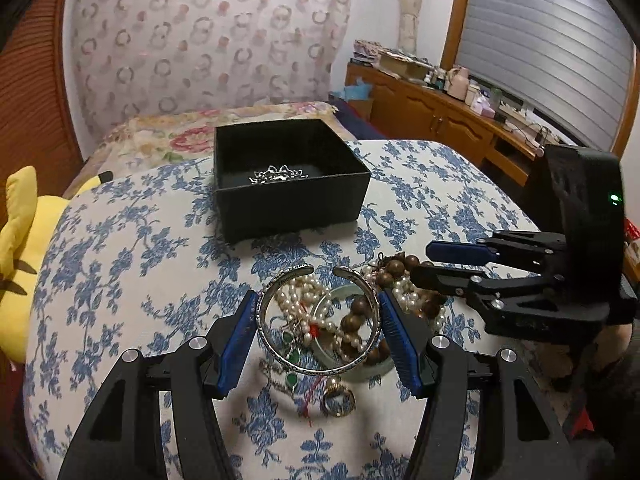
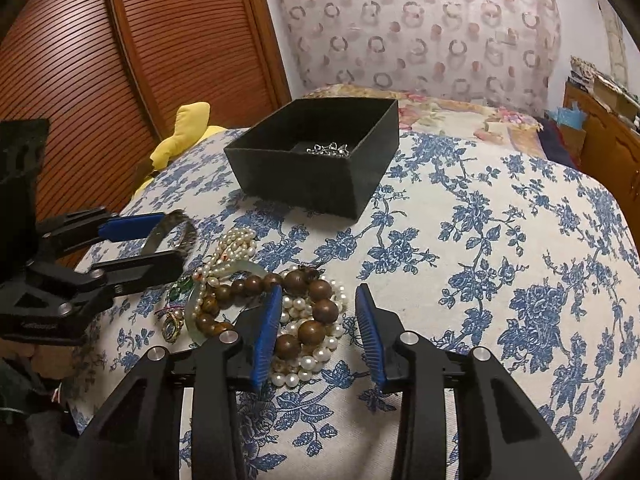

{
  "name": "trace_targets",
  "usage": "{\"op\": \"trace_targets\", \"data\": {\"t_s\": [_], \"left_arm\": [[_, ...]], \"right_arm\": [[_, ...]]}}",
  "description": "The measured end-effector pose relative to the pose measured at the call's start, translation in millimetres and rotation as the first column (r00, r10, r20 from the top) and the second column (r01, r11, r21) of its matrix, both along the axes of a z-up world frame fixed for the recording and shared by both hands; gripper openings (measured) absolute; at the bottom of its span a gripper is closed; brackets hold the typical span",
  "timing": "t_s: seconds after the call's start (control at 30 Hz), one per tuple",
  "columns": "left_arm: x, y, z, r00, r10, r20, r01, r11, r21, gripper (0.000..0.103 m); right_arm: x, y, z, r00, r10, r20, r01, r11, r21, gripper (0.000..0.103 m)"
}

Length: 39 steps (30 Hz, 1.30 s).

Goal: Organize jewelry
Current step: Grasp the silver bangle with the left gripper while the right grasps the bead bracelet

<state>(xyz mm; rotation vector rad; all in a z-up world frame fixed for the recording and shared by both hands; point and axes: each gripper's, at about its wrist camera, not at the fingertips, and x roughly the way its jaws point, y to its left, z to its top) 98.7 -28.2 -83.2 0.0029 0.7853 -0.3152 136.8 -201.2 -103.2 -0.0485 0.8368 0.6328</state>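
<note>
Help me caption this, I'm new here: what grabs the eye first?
The left gripper clamps a silver cuff bangle above a tangled heap of pearl strands and wooden beads. Beyond it sits an open black box holding silver jewelry; the right gripper is open.

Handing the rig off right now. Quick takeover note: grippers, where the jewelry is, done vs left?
Left gripper: shut on the silver cuff bracelet, held above the pile.
Right gripper: open, holding nothing, its fingers low at the pile's near edge.
Black box: on the floral cloth behind the pile, one silver chain piece already inside.
Pile: wooden bead strand, pearl strands, pale jade bangle, gold ring, green-stone piece.
Left: drop the cuff in the box, then move the rest.
</note>
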Motion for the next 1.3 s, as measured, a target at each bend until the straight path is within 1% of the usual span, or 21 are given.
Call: {"op": "trace_targets", "data": {"t_s": [0.23, 0.33, 0.37, 0.43, 0.47, 0.5, 0.57, 0.7, 0.87, 1.07, 1.3], "left_arm": [[-17.1, 4.9, 7.0, 1.0, 0.014, 0.027, -0.014, 1.0, -0.009, 0.058], [-22.7, 6.7, 9.7, 0.999, 0.02, 0.035, -0.02, 1.0, -0.01, 0.058], [-25.1, 7.4, 10.4, 0.999, 0.022, 0.038, -0.022, 1.0, -0.011, 0.058], [-29.2, 9.2, 10.4, 0.999, 0.027, 0.042, -0.026, 1.0, -0.01, 0.058], [-30.8, 9.4, 10.6, 0.999, 0.029, 0.044, -0.028, 1.0, -0.009, 0.058], [-32.1, 9.7, 11.1, 0.999, 0.03, 0.046, -0.03, 1.0, -0.009, 0.058], [-34.7, 10.7, 11.9, 0.998, 0.032, 0.049, -0.032, 0.999, -0.007, 0.058], [-35.6, 12.5, 15.4, 0.997, 0.04, 0.06, -0.039, 0.999, -0.004, 0.058], [-34.3, 15.9, 19.1, 0.996, 0.05, 0.07, -0.049, 0.999, -0.006, 0.058], [-32.3, 19.3, 21.1, 0.995, 0.058, 0.077, -0.057, 0.998, -0.01, 0.058], [-28.9, 19.5, 28.6, 0.994, 0.061, 0.096, -0.06, 0.998, -0.008, 0.058]], "right_arm": [[4.7, -0.1, -8.2, 0.998, -0.015, -0.059, 0.016, 1.0, 0.017, 0.04], [5.6, -1.6, -12.4, 0.996, -0.013, -0.09, 0.017, 0.999, 0.04, 0.04], [4.6, -2.0, -12.5, 0.996, -0.01, -0.092, 0.014, 0.999, 0.046, 0.039], [2.3, -2.2, -11.4, 0.996, -0.005, -0.088, 0.009, 0.999, 0.049, 0.027], [0.0, -2.2, -9.6, 0.997, -0.003, -0.077, 0.007, 0.999, 0.047, 0.025], [-1.5, -2.2, -7.9, 0.998, -0.001, -0.068, 0.004, 0.999, 0.047, 0.015], [-4.9, -3.3, -2.2, 0.999, 0.003, -0.047, 0.0, 0.998, 0.056, 0.015], [-14.4, -1.5, 17.9, 0.999, 0.026, 0.021, -0.027, 0.997, 0.069, 0.015], [-24.3, 5.1, 44.1, 0.992, 0.059, 0.108, -0.066, 0.996, 0.066, 0.015], [-27.9, 9.7, 65.7, 0.983, 0.079, 0.164, -0.09, 0.994, 0.065, 0.015], [-23.9, 9.9, 89.2, 0.971, 0.075, 0.226, -0.088, 0.995, 0.048, 0.015]]}}
